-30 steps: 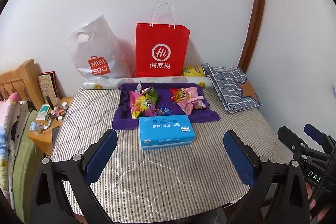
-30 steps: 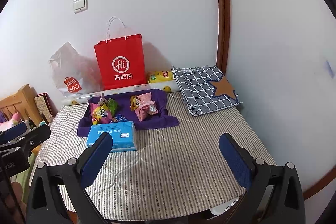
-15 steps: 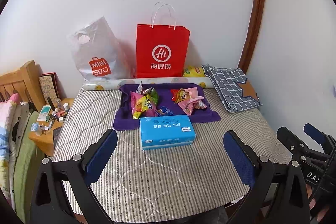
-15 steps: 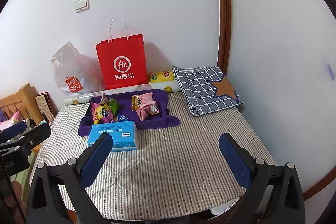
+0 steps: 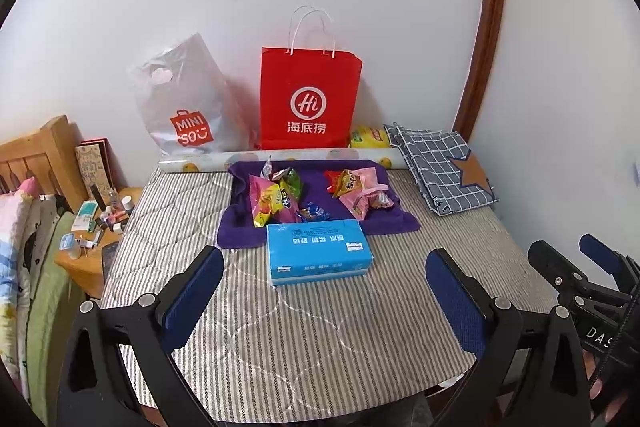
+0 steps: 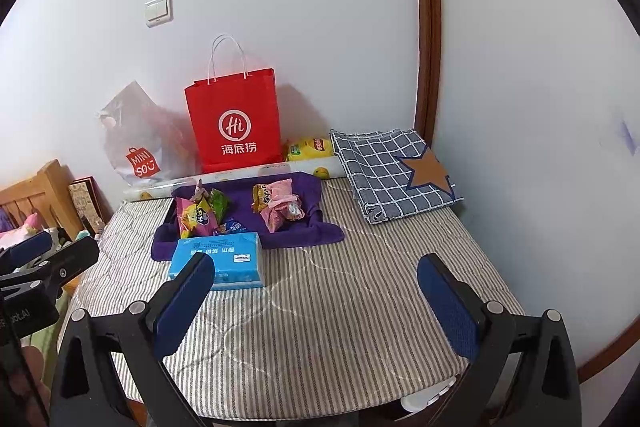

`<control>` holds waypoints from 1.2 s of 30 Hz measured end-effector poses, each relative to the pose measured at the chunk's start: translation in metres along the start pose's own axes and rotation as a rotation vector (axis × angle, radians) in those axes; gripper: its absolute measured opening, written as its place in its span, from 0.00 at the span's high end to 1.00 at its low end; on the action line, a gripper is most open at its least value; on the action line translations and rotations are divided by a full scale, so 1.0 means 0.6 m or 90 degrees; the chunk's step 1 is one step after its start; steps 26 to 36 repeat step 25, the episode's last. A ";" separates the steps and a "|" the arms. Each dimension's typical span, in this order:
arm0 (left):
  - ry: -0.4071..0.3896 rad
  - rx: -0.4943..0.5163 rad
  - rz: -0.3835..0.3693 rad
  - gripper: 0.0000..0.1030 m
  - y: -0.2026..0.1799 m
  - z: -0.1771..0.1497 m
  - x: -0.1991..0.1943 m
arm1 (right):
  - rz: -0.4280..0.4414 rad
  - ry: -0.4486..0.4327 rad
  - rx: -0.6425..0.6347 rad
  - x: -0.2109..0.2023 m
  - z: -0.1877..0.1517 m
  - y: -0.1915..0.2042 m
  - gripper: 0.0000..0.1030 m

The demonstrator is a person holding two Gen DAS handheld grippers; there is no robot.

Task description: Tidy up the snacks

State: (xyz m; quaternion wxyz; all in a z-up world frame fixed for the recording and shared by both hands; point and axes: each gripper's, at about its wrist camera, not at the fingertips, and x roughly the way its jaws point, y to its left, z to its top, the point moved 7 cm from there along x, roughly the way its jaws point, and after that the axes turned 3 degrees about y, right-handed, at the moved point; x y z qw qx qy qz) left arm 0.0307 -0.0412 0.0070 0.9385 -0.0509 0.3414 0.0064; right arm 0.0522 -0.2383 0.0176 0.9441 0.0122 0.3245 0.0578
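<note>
A home bedroom: wooden headboard [image 5: 38, 151], bedding [image 5: 16, 227], cluttered nightstand [image 5: 86, 255].

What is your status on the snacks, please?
Both tongs, left and right, open, empty. Snacks untouched on purple cloth. Blue tissue box sits in front.

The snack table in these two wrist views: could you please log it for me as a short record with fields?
Surface: striped quilted cover
Snacks: two loose piles of packets on a purple cloth
In front of cloth: blue tissue pack, lying flat
At wall: red paper bag, grey Miniso bag, yellow packet
Right rear: folded checked cloth
Left gripper: open, empty
Right gripper: open, empty
Progress: no packet picked yet
</note>
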 end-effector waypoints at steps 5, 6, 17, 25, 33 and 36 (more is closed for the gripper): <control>-0.003 -0.001 0.002 0.03 0.001 0.001 -0.003 | 0.002 -0.001 -0.002 -0.002 0.001 0.003 0.01; -0.004 -0.001 0.001 0.03 0.002 0.001 -0.004 | 0.002 -0.002 -0.003 -0.002 0.001 0.003 0.01; -0.007 0.000 0.005 0.03 0.001 0.002 -0.009 | 0.004 -0.006 -0.005 -0.005 0.000 0.009 0.01; -0.015 0.003 0.005 0.03 0.001 0.005 -0.013 | 0.005 -0.005 -0.003 -0.004 -0.001 0.010 0.01; -0.015 0.003 0.005 0.03 0.001 0.005 -0.013 | 0.005 -0.005 -0.003 -0.004 -0.001 0.010 0.01; -0.015 0.003 0.005 0.03 0.001 0.005 -0.013 | 0.005 -0.005 -0.003 -0.004 -0.001 0.010 0.01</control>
